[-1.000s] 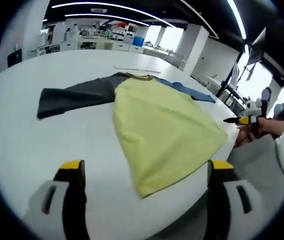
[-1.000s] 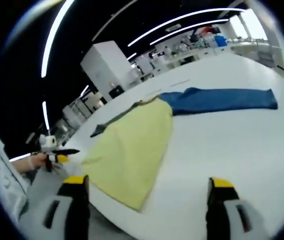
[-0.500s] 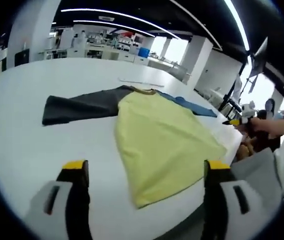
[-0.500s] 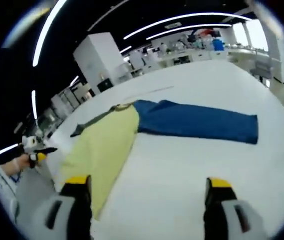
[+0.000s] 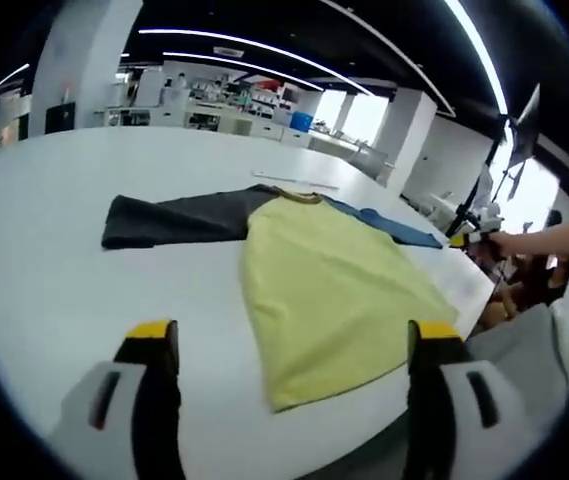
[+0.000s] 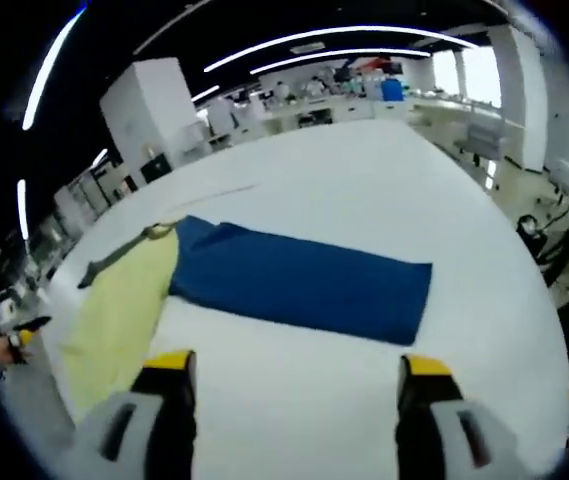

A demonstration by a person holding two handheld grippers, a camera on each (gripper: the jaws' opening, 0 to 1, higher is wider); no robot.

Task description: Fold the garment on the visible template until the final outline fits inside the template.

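Lying flat on the white counter (image 5: 44,290), the garment (image 5: 334,290) is a long-sleeved shirt with a yellow body, one dark grey sleeve (image 5: 179,218) and one blue sleeve (image 6: 304,282). In the left gripper view the yellow body spreads toward the near counter edge, its hem close to that edge, while the grey sleeve stretches out to the left of the view and the blue one runs off behind the body toward the right. A thin pale strip (image 5: 294,181) lies on the counter just beyond the collar.

The left tongs (image 5: 289,345) hang above the counter with the jaws spread wide, nothing between the yellow-tipped jaws; they are apart from the cloth. The right tongs (image 6: 289,375) are likewise spread and empty, held over bare counter just short of the blue sleeve, which lies straight across the right gripper view with its cuff end toward the right. The yellow body shows at the left of that view.

At the right of the left gripper view a person's hand (image 5: 524,243) reaches out, with a pale sleeve nearby. No template outline can be made out on the counter.
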